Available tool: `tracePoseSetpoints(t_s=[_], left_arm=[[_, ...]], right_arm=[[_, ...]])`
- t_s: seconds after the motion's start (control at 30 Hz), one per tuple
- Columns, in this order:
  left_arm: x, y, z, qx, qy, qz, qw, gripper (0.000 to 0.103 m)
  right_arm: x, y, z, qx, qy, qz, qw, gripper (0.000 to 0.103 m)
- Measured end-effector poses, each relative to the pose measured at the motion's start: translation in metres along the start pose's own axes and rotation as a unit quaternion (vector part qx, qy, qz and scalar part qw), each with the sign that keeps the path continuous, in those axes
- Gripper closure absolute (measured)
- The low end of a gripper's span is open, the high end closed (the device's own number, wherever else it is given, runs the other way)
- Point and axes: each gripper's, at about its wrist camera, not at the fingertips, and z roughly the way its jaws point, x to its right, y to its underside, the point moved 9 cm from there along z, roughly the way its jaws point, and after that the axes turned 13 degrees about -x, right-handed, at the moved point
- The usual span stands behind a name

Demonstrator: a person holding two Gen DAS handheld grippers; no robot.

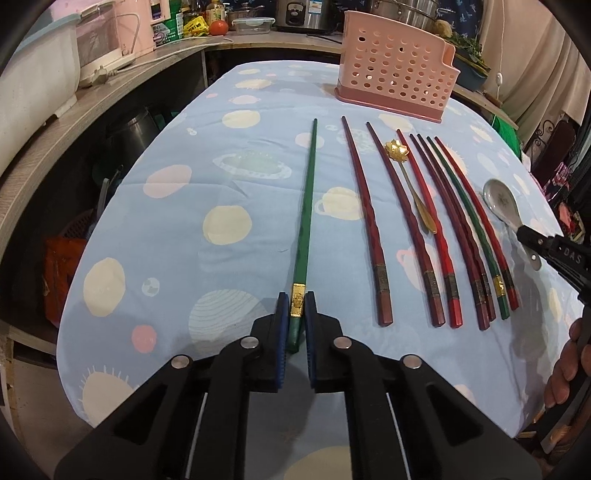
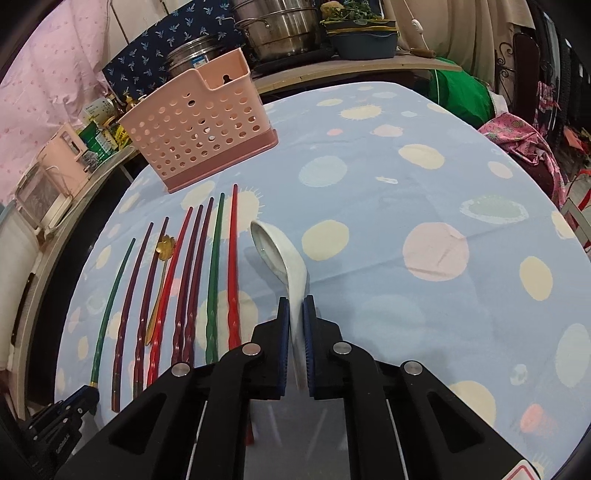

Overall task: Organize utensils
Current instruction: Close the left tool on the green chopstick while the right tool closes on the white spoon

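My left gripper (image 1: 296,301) is shut on the thick end of a green chopstick (image 1: 306,206) that lies apart at the left of the row, its gold band between the blue pads. My right gripper (image 2: 296,306) is shut on the handle of a white ceramic spoon (image 2: 275,251), whose bowl points away and rests on the cloth. Several red, dark red and green chopsticks (image 1: 436,236) lie side by side, with a gold flower spoon (image 1: 408,173) among them. A pink perforated utensil holder (image 1: 397,62) stands at the table's far side, seen in the right wrist view as holder (image 2: 199,122).
The table (image 1: 184,221) wears a light blue cloth with pastel circles. Counters with pots, bottles and appliances (image 1: 110,33) ring the far and left sides. A steel pot (image 2: 280,26) stands behind the holder. A hand (image 1: 569,369) shows at the right edge.
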Motion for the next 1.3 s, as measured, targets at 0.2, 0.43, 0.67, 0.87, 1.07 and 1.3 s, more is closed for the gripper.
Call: tracePoseSetpoints(t_s=[0.2, 0.43, 0.67, 0.87, 1.07, 1.3], left_arm=[[-0.001, 0.008, -0.003, -0.002, 0.013, -0.004, 0.9999, 0.096], [0.003, 0.016, -0.007, 0.009, 0.02, 0.003, 0.9997, 0.083], [0.005, 0.02, -0.008, 0.027, 0.014, 0.009, 0.9995, 0.08], [-0.001, 0.023, -0.009, 0.032, 0.018, 0.004, 0.9993, 0.096], [-0.002, 0.021, -0.009, 0.029, 0.024, 0.005, 0.9993, 0.096], [-0.002, 0.013, -0.028, 0.04, 0.026, 0.003, 0.9989, 0.096]], right_arm=[[0.013, 0.014, -0.011, 0.004, 0.005, 0.005, 1.0, 0.096], [0.023, 0.034, -0.007, -0.009, 0.009, 0.009, 1.0, 0.095], [0.023, 0.048, -0.012, -0.004, 0.014, 0.0, 1.0, 0.093], [0.021, 0.055, -0.014, 0.002, 0.024, -0.012, 1.0, 0.094], [0.022, 0.055, -0.019, 0.003, 0.016, -0.01, 1.0, 0.095], [0.02, 0.047, -0.043, 0.024, 0.008, -0.009, 1.0, 0.096]])
